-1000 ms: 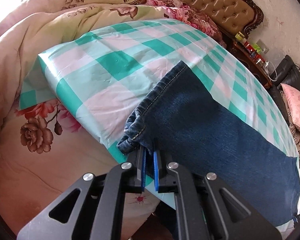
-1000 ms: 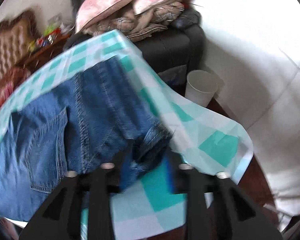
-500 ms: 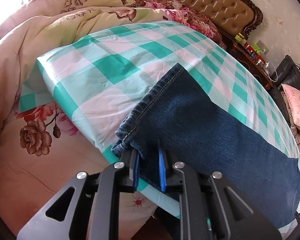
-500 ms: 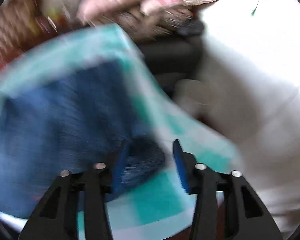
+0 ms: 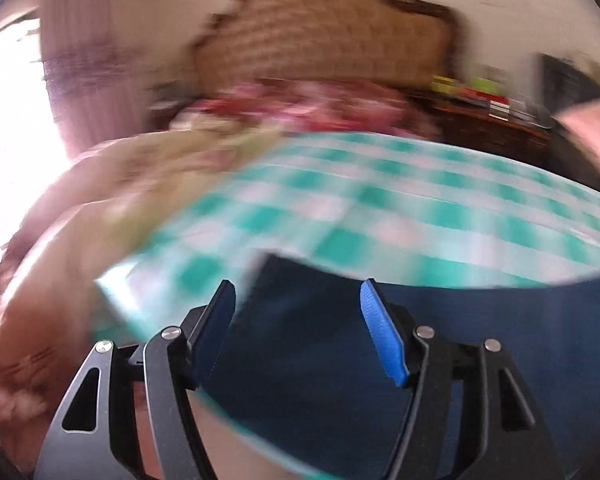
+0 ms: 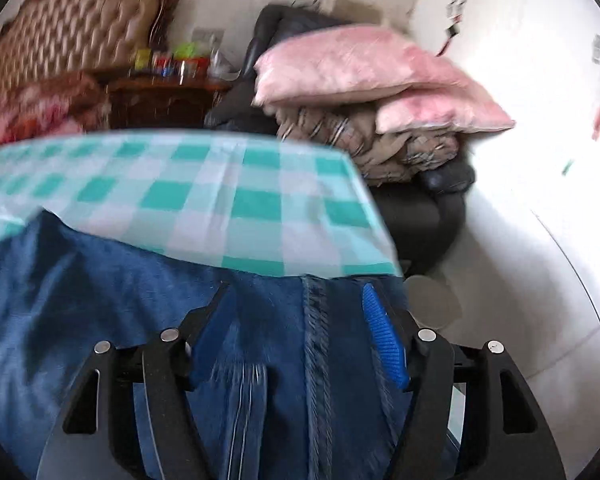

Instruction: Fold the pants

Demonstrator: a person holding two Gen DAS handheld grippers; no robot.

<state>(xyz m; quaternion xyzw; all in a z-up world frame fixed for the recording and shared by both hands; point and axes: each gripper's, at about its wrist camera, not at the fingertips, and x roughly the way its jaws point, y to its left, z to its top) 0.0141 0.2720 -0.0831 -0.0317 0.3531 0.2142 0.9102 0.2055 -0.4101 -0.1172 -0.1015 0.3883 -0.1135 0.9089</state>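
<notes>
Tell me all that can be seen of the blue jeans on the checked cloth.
The jeans are dark blue denim, laid flat along the near edge of the green and white checked cloth. In the right wrist view a thick stitched seam runs up between the open fingers of the right hand-held gripper. In the left wrist view, which is blurred, a squared end of the jeans lies on the cloth in front of the open left hand-held gripper. Both grippers' jaws have just been opening; no pad presses on the fabric.
</notes>
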